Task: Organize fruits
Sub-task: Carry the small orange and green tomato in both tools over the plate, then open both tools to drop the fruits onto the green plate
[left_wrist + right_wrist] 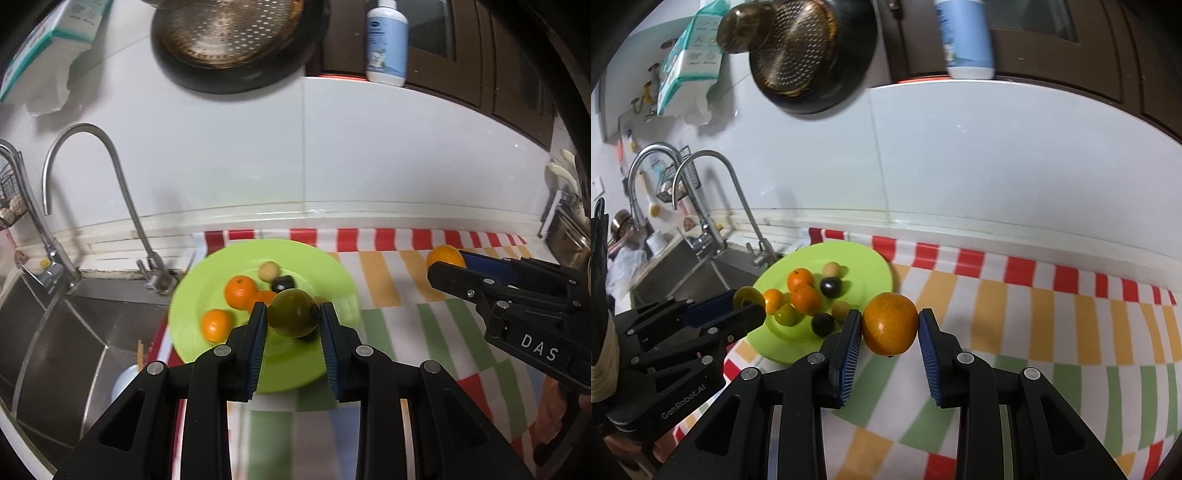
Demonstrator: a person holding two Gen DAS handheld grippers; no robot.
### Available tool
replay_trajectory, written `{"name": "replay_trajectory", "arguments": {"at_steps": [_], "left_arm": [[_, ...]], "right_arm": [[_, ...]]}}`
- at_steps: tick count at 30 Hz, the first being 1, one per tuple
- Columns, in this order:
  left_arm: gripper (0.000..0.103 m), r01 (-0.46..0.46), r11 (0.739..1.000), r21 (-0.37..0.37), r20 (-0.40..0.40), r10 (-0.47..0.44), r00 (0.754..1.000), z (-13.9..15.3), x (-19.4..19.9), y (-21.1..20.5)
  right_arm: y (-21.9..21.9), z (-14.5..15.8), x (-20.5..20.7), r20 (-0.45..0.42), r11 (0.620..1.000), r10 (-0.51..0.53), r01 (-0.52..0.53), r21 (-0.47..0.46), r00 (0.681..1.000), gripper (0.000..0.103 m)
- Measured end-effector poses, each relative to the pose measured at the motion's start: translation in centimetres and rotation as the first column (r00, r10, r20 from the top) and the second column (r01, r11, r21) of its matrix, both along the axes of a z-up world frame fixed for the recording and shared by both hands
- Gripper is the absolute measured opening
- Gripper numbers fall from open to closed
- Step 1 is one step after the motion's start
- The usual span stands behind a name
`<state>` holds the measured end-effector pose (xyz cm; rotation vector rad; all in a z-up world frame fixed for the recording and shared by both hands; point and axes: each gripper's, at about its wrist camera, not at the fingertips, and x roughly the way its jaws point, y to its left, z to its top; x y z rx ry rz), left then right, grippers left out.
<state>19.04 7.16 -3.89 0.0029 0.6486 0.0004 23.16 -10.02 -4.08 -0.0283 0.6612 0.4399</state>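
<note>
The left gripper point(294, 317) pinches a green fruit point(293, 312) between its blue pads, held above the lime-green plate point(332, 273) where small oranges point(241, 292) and dark fruits point(831, 287) lie. The right gripper point(890, 325) clamps an orange point(890, 323) over the striped cloth point(1034, 295), just beside the plate.

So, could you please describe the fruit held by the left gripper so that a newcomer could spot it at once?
Start at the round lime-green plate beside the steel sink. Above its near half, the left gripper holds a smooth olive-green round fruit. The oranges on the plate are smaller and bright orange.
</note>
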Motion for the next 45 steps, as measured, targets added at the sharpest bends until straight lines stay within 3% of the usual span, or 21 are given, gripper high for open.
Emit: {"name": "replay_trajectory", "arguments": {"at_steps": [12,28,35,38,45], "left_arm": [[0.029,-0.074,0.995,0.071,0.034,0.071,0.997,-0.1,2.8,4.0],[0.029,-0.073,0.994,0.080,-0.082,0.080,0.993,-4.2,8.4,7.2],[0.030,-0.058,0.996,0.064,-0.103,0.064,0.993,-5.1,9.1,7.4],[0.042,-0.064,0.996,0.068,-0.094,0.070,0.993,-4.8,8.9,7.4],[0.042,-0.056,0.997,0.052,-0.074,0.060,0.995,-2.8,6.9,6.4]], "right_arm": [[4.7,-0.3,4.1,-0.019,0.998,0.062,-0.062,-0.004,0.998,0.033],[8.0,-5.2,9.2,-0.141,0.997,0.057,-0.065,-0.051,0.988,0.033],[8.3,-5.8,9.7,-0.142,0.996,0.050,-0.060,-0.063,0.989,0.033],[8.1,-5.6,9.4,-0.130,0.997,0.042,-0.051,-0.063,0.991,0.042],[6.9,-3.7,7.7,-0.070,0.998,0.029,-0.033,-0.056,0.997,0.044]]}}
